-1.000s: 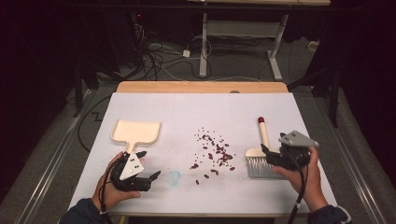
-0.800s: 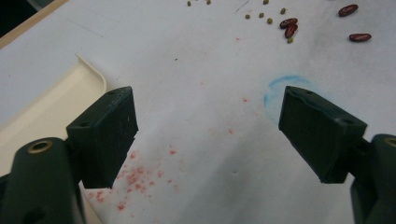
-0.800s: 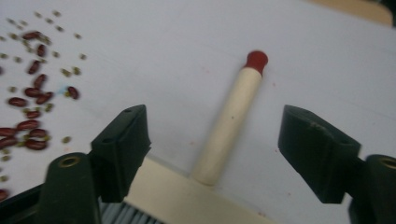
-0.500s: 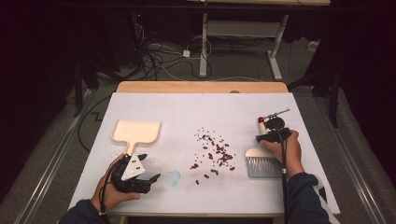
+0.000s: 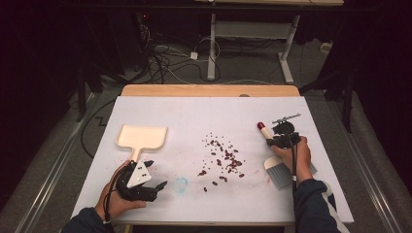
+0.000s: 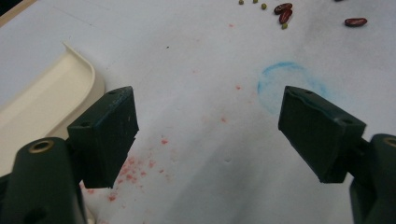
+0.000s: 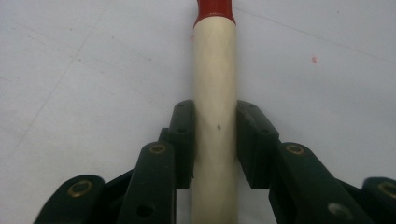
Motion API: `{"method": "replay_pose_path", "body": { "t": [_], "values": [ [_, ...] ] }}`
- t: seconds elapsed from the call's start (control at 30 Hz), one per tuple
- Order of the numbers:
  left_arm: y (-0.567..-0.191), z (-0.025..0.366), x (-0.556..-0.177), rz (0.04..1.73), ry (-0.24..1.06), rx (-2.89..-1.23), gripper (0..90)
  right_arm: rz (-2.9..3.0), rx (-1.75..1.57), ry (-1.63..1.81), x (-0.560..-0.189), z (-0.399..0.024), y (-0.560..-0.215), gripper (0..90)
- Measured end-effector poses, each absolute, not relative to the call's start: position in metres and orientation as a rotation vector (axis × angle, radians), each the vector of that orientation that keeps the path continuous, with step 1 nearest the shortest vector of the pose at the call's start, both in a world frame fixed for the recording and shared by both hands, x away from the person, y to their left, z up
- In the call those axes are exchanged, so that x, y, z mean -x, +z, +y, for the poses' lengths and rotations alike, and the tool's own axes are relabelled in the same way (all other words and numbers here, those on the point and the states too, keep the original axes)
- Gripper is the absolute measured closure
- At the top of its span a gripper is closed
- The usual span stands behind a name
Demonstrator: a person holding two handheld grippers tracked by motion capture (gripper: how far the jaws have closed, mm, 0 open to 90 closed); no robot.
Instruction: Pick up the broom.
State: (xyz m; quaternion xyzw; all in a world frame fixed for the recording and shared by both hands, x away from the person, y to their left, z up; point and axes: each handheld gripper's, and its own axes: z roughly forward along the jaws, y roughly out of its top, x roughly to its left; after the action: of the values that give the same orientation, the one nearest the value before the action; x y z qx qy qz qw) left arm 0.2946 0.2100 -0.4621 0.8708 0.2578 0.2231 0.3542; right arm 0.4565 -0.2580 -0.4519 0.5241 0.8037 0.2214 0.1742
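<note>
Clamping the brush handle, right gripper; left gripper apart; no legible writing.

White-topped table with a bare wooden strip along its far edge. Lying on it: a cream plastic dustpan at the left, handle toward the near side; a loose scatter of dark red beans at the middle; a small hand brush with a pale wooden, red-tipped handle at the right. A faint blue ring mark and reddish specks stain the near surface.
</note>
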Motion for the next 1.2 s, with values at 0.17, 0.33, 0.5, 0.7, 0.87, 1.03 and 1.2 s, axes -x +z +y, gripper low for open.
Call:
{"method": "replay_pose_path", "body": {
  "t": [0.17, 0.33, 0.5, 0.7, 0.87, 1.03, 1.2],
  "values": [
    [-0.462, 0.210, -0.295, 0.674, 0.576, -2.250, 19.4, 2.239, -1.449, 0.739, -0.447, -0.264, -0.440, 70.3],
    [-0.460, 0.211, -0.294, 0.680, 0.575, -2.237, 19.6, 2.182, -1.380, 0.871, -0.429, -0.270, -0.420, 70.5],
    [-0.453, 0.209, -0.295, 0.685, 0.560, -2.199, 19.8, 2.110, -1.315, 0.999, -0.411, -0.278, -0.402, 70.7],
    [-0.439, 0.197, -0.296, 0.663, 0.524, -2.138, 20.4, 2.029, -1.214, 1.104, -0.383, -0.282, -0.378, 70.8],
    [-0.423, 0.171, -0.295, 0.588, 0.494, -2.087, 21.0, 1.949, -1.154, 1.209, -0.362, -0.278, -0.355, 70.8],
    [-0.403, 0.134, -0.296, 0.490, 0.431, -2.029, 21.2, 1.880, -1.070, 1.244, -0.343, -0.256, -0.341, 70.7],
    [-0.390, 0.086, -0.295, 0.392, 0.394, -2.003, 21.4, 1.858, -1.007, 1.285, -0.331, -0.226, -0.338, 70.7]
  ]
}}
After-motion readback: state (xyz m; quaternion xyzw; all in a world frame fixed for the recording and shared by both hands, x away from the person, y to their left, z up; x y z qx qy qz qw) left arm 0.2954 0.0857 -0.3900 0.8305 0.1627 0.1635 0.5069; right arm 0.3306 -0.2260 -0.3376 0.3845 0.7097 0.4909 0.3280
